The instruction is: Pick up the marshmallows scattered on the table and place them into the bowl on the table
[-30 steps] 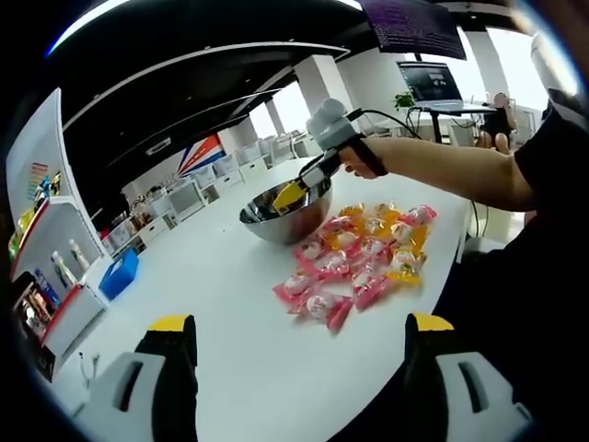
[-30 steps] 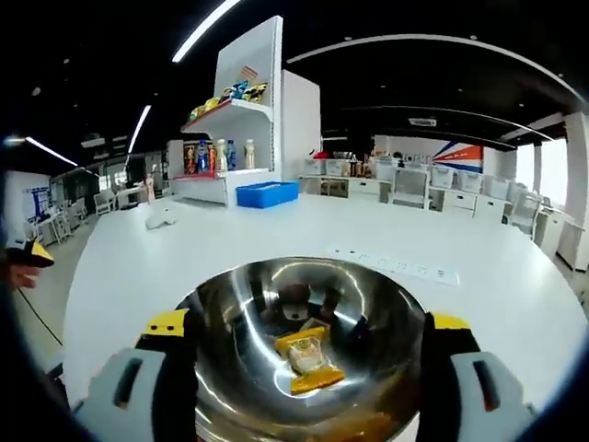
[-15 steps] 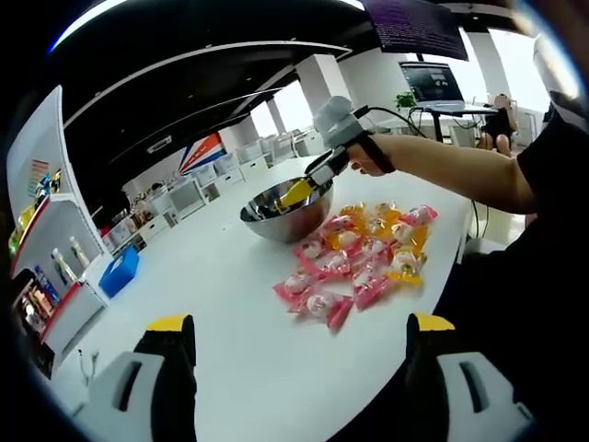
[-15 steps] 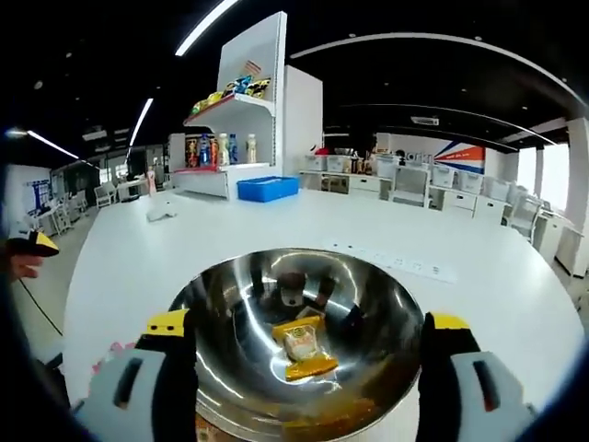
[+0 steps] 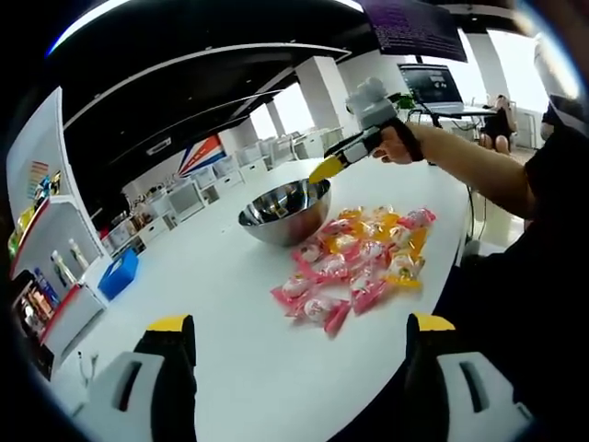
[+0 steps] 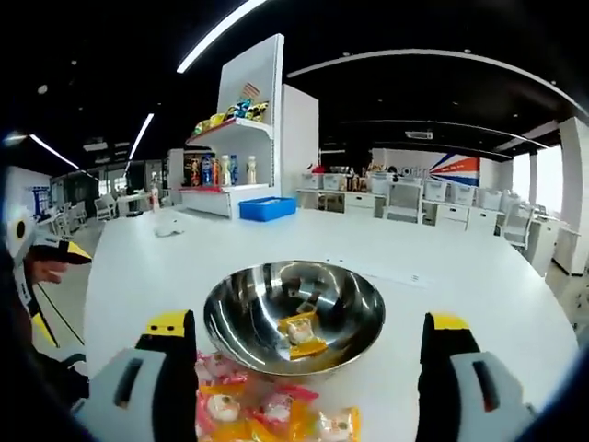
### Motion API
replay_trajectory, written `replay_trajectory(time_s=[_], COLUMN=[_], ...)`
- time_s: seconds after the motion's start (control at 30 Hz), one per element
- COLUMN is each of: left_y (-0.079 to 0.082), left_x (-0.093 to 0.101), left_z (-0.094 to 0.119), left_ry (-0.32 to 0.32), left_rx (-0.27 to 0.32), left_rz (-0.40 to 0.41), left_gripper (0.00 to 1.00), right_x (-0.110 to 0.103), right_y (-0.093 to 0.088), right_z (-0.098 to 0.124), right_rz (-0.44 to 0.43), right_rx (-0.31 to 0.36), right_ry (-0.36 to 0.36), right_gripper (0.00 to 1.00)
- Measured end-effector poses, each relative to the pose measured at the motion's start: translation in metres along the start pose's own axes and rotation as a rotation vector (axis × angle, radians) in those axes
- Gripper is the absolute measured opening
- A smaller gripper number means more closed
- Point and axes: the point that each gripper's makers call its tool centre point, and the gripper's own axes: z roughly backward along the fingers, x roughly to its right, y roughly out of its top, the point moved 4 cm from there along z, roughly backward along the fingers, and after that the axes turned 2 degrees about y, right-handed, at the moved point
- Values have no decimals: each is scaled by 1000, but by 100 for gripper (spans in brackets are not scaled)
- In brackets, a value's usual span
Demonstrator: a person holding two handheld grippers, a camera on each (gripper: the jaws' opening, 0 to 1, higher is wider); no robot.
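Observation:
A steel bowl [image 5: 283,210] stands on the white table [image 5: 212,304]; in the right gripper view the bowl [image 6: 241,318] holds one yellow-wrapped marshmallow [image 6: 299,333]. A heap of pink and yellow wrapped marshmallows [image 5: 359,262] lies on the person's side of the bowl and appears again as the marshmallows [image 6: 267,405] under the bowl's near wall. My right gripper [image 6: 311,324] hangs open and empty, above and back from the bowl; in the left gripper view the right gripper [image 5: 345,157] is held out on a person's arm. My left gripper [image 5: 300,324] stays open over bare table, short of the heap.
A white shelf unit [image 6: 244,120] with bottles and a blue bin [image 6: 265,208] stands past the table's far side. Desks and chairs [image 6: 433,198] fill the room behind. The table edge [image 5: 460,249] runs close to the heap, beside the person's dark sleeve [image 5: 543,230].
My right gripper has pulled up and back from the bowl, leaving the yellow marshmallow inside. The left gripper has not moved.

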Motion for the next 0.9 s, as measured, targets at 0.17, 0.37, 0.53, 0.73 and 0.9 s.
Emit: replay_trajectory(time_s=[0.17,0.37,0.53,0.73,0.9], left_y=[2,2,2,4,5], left_x=[5,4,5,7,8], left_z=[0,0,-2,-3,-2], left_ry=[-7,-2,-5,-8,-10], left_rx=[3,-6,-11,-5,-3], left_rz=[-5,-11,-11,-14,-17], left_gripper=[93,93,93,93,93], right_x=[0,6,9,-8,-16], right_y=[-3,-5,-8,-19,-31], right_z=[41,83,117,151,176], right_rz=[0,8,-3,76,141], right_rx=[22,39,40,-25,-90], right_ry=[-11,-20,-15,33,44], right_gripper=[96,96,95,96,96])
